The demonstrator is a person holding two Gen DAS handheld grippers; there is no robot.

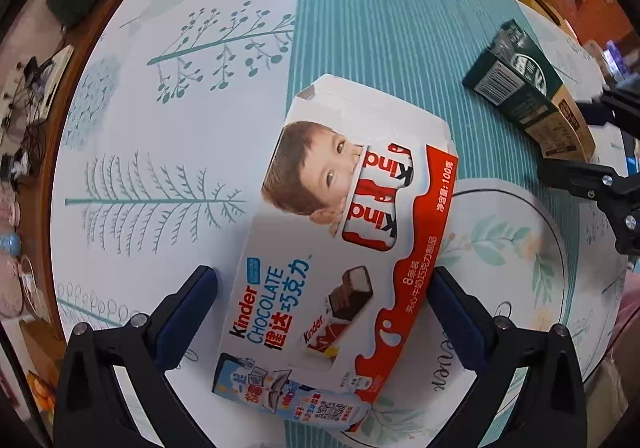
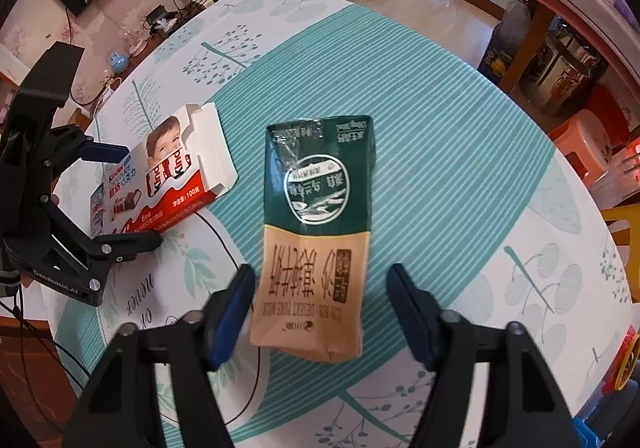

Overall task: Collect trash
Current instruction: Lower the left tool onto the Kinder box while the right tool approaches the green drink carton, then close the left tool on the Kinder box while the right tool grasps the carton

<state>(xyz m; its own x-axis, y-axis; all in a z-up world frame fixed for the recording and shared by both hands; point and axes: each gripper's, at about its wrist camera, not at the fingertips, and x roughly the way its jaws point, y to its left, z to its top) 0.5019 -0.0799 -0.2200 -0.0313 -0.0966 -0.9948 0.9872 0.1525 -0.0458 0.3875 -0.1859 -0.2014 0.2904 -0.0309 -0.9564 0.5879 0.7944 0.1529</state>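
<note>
Trash is uncollected, I judge: my left claw [image 1: 324,284] gapes astride the Kinder box [image 1: 340,248] lying flat on the surface [image 1: 168,120], my right claw [image 2: 320,288] spread about the milk carton [image 2: 320,232] farther off.

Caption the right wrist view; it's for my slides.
Open right gripper straddles a flattened milk carton; left gripper brackets a Kinder box.

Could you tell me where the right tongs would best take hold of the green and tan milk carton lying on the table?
Across its tan lower end, probably: the milk carton lies flat and lengthwise, that end sits between the open right tongs, and its narrow width fits. Come down from above, closing on the long sides.
</note>
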